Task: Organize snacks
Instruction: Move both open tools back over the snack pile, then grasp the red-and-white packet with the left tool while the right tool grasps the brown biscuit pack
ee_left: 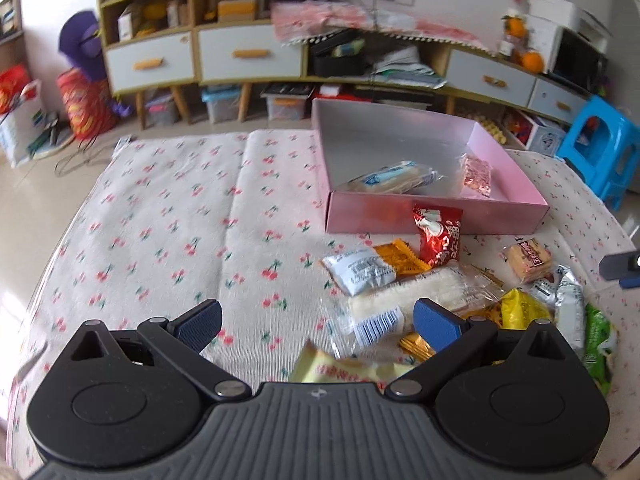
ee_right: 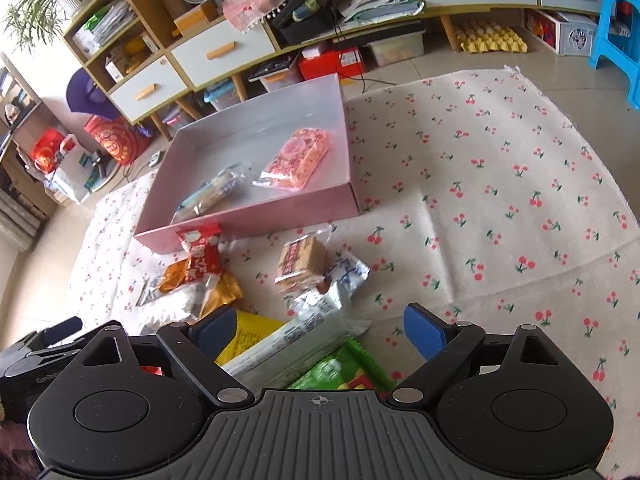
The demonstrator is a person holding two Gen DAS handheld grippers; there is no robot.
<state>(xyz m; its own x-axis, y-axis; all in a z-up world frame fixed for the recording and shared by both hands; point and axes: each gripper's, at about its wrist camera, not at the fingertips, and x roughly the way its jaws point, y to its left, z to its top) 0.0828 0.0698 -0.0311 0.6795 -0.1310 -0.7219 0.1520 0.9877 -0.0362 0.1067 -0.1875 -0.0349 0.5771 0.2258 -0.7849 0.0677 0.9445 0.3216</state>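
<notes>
A pink box [ee_left: 436, 213] [ee_right: 256, 220] stands on the cherry-print cloth. In it lie a blue-white wafer pack [ee_left: 394, 178] [ee_right: 212, 196] and a pink candy pack [ee_left: 476, 175] [ee_right: 296, 158]. A pile of snacks lies in front of it: a red packet [ee_left: 438, 236] [ee_right: 200, 254], a white rice cracker pack [ee_left: 408, 300], an orange packet [ee_left: 400, 258], a biscuit pack [ee_left: 528, 260] [ee_right: 300, 264], a yellow packet [ee_left: 520, 312] and a green packet [ee_right: 340, 372]. My left gripper [ee_left: 318, 322] is open and empty above the pile's left side. My right gripper [ee_right: 320, 332] is open and empty above a long white pack [ee_right: 296, 344].
The cloth [ee_left: 160, 220] [ee_right: 500, 200] covers the table. Beyond it stand low cabinets with drawers [ee_left: 248, 56] [ee_right: 224, 52], storage bins and a blue plastic stool [ee_left: 600, 152]. The right gripper's edge shows at the far right in the left wrist view [ee_left: 620, 266].
</notes>
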